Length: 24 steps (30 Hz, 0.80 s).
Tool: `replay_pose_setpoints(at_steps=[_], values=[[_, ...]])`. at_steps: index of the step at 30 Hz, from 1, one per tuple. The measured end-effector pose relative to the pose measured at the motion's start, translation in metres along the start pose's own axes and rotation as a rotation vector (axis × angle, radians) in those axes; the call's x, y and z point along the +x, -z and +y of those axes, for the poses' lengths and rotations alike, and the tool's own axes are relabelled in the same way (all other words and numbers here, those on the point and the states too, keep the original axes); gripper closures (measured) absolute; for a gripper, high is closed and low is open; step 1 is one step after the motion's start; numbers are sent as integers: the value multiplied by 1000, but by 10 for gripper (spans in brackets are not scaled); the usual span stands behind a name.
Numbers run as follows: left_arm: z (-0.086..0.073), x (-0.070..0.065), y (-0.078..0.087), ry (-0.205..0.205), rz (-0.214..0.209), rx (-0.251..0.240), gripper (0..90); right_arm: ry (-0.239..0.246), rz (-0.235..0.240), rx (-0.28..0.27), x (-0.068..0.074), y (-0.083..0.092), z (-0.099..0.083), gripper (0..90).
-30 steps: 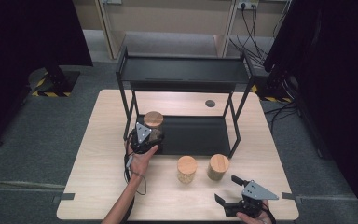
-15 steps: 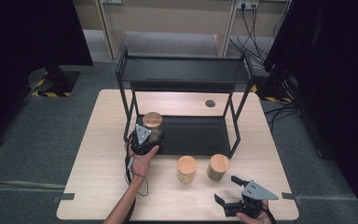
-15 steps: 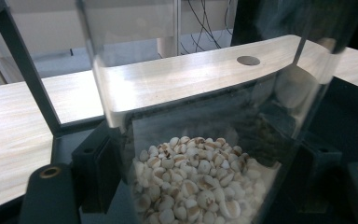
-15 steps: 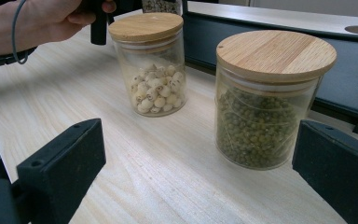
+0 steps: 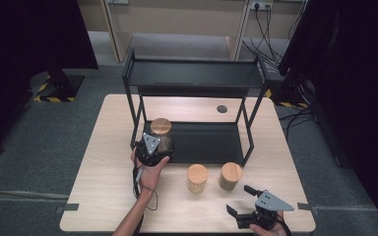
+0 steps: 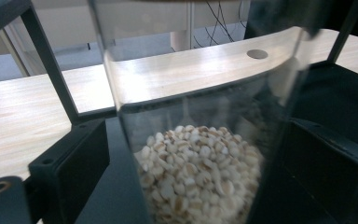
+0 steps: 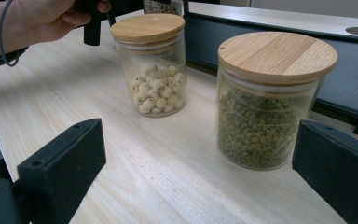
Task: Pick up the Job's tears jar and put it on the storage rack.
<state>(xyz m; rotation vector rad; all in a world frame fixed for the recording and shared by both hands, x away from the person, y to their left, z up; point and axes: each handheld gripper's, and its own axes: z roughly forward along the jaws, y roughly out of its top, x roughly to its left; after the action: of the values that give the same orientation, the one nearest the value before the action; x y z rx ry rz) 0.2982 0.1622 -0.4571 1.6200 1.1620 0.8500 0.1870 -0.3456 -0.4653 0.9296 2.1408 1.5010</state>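
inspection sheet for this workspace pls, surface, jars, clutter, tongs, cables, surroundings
surface: pale wooden table with a round hole near the back; black two-tier rack on it
job's things: grain jar with wooden lid on the rack's lower shelf, left end
clutter: pale-seed jar and green-bean jar on the table in front of the rack
grippers: left tongs at the grain jar, jaws just opened, jar between them; right tongs open, holding nothing
cables: one trails from the left tongs; more by the wall socket
surroundings: grey carpet, dark curtains both sides
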Motion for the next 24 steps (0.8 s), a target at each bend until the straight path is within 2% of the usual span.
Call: replay_pose_setpoints(at_steps=[10, 18, 24], values=[[1, -11, 15, 8, 4, -2, 33, -1, 1, -4, 0, 1, 0, 31], [-1, -12, 27, 22, -25, 1, 28, 0, 0, -5, 0, 1, 0, 31], [-4, -11, 39, 12, -51, -11, 19, 1, -1, -6, 0, 2, 0, 31]])
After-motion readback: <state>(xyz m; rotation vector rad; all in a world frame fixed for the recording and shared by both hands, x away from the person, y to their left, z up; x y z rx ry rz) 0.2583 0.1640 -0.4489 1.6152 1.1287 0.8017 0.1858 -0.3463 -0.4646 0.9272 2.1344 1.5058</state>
